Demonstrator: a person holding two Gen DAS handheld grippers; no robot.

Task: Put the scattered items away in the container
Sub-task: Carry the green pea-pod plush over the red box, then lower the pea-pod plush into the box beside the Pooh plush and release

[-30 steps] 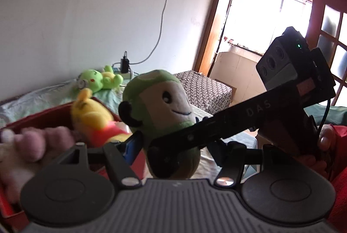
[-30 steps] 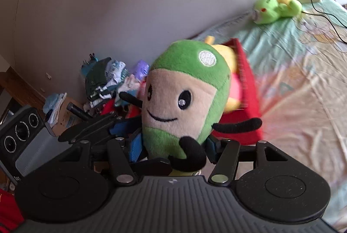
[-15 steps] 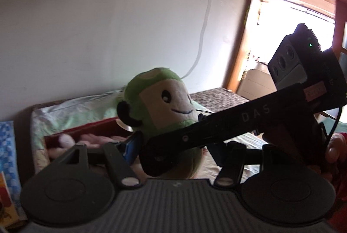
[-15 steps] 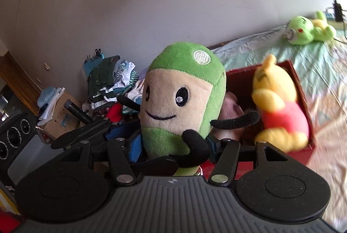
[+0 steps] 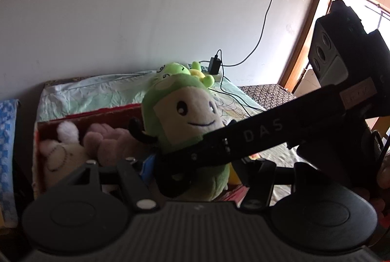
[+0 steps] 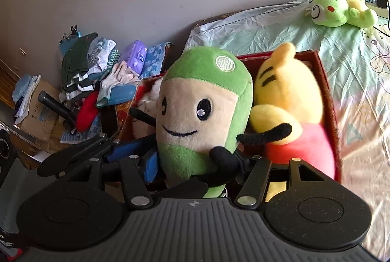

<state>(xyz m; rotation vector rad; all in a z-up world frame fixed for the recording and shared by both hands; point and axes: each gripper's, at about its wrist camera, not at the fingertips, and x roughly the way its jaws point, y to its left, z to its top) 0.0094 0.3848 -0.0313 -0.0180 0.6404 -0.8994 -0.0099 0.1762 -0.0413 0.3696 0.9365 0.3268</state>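
- Right now both grippers carry one toy together: the green plush (image 6: 202, 115) stands upright in the middle of each wrist view, its long axis vertical, smiling face turned to the cameras.
- Left gripper (image 5: 195, 171) has its jaws closed on the lower body of the plush, a blue pad tight against its side at centre frame.
- Right gripper (image 6: 192, 162) brackets the same lower body; its jaws have just been opening a little, yet the toy sits between them with the blue pad against its flank.
- Directly behind the plush lies the red box (image 6: 326, 91), on the bed (image 6: 268, 27), already holding a yellow bear (image 6: 290, 103) at centre right and a pale pink plush (image 5: 107, 137) at lower left of the left view.
- So the key relation: the box opening lies just beyond and below the toy, the free gap being to the left of the bear, nearer the left gripper's side.
- Still out on the bed, upper right of the right view, sprawls a green frog toy (image 6: 329, 8), well apart from the box.
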